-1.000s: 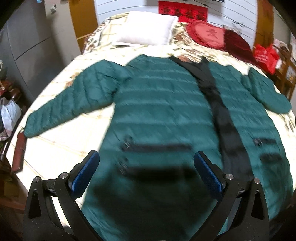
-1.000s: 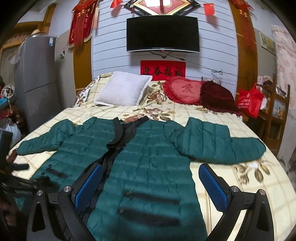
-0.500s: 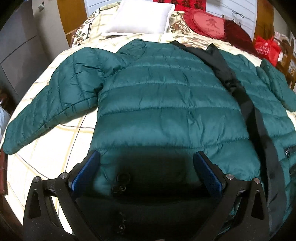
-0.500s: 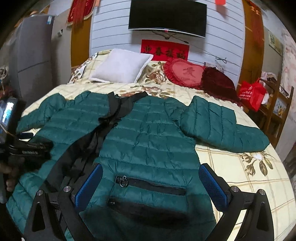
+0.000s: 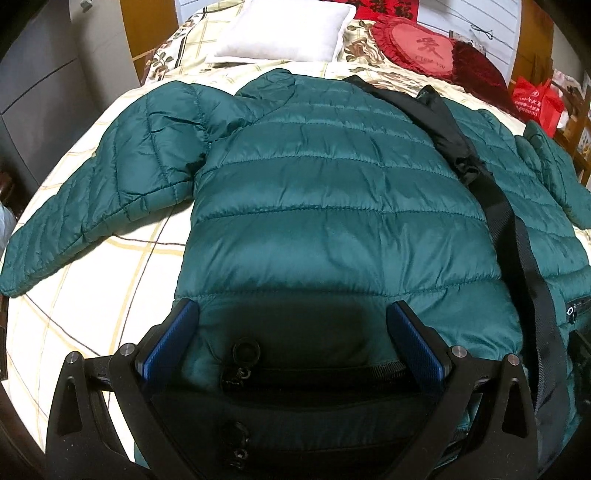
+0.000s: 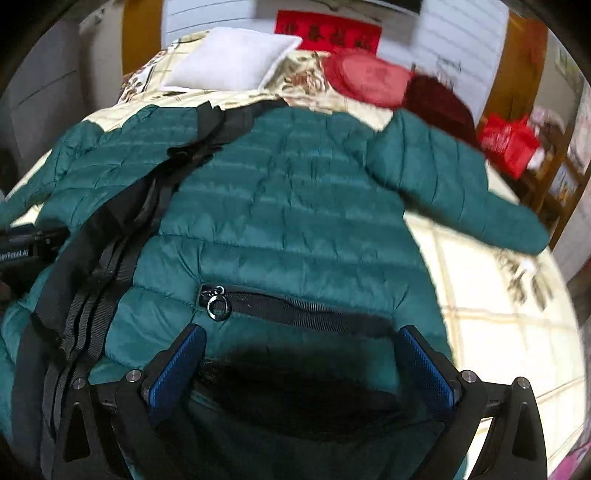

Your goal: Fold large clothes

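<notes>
A dark green quilted down jacket (image 5: 332, 206) lies spread front-up on the bed (image 5: 92, 280), its black zipper placket (image 5: 495, 199) running down the middle. Its left sleeve (image 5: 96, 192) stretches out over the checked bedspread. The left tool (image 5: 291, 332) is low over the hem, blue-padded fingers (image 5: 168, 341) wide apart astride a pocket zipper pull (image 5: 245, 349). The right tool (image 6: 303, 365) is likewise spread apart above the other pocket zipper (image 6: 288, 308), with the right sleeve (image 6: 454, 181) angled outward. A white pillow (image 5: 284, 31) and a red heart cushion (image 5: 417, 46) sit at the head.
</notes>
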Tool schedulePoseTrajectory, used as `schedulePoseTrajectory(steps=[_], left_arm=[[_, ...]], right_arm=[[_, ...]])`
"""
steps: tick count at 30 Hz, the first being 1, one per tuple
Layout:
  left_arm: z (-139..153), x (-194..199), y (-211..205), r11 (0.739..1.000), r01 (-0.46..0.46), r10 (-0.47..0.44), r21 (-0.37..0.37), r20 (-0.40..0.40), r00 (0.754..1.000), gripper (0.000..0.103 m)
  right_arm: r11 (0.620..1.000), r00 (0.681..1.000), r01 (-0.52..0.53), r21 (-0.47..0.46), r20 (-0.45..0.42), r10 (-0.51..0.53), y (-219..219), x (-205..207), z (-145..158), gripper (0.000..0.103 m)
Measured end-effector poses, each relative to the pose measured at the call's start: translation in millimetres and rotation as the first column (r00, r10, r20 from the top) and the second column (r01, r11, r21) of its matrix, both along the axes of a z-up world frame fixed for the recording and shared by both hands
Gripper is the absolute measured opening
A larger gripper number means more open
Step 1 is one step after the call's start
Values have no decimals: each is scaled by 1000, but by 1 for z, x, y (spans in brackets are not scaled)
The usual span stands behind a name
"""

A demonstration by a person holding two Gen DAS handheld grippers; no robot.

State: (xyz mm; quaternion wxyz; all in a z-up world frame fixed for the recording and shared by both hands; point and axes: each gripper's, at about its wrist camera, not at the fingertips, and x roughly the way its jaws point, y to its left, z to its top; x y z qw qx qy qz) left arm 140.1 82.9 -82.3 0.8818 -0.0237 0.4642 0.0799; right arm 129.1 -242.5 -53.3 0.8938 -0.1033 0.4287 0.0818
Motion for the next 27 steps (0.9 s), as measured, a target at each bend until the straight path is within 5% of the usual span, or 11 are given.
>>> schedulePoseTrajectory(steps=[19, 23, 27], left_arm=[[0, 1, 4, 1000, 12, -12, -18, 16, 1000, 103], [11, -11, 14, 999, -20, 24, -47, 92, 995, 103], [48, -27, 39, 995, -100, 94, 23, 196, 976, 103]], right_arm=[[997, 998, 7, 78, -62, -2, -5, -3, -8, 103], [997, 998, 6, 80, -62, -1, -6, -3, -8, 103], [997, 998, 7, 74, -59, -2, -5, -3, -8, 103]])
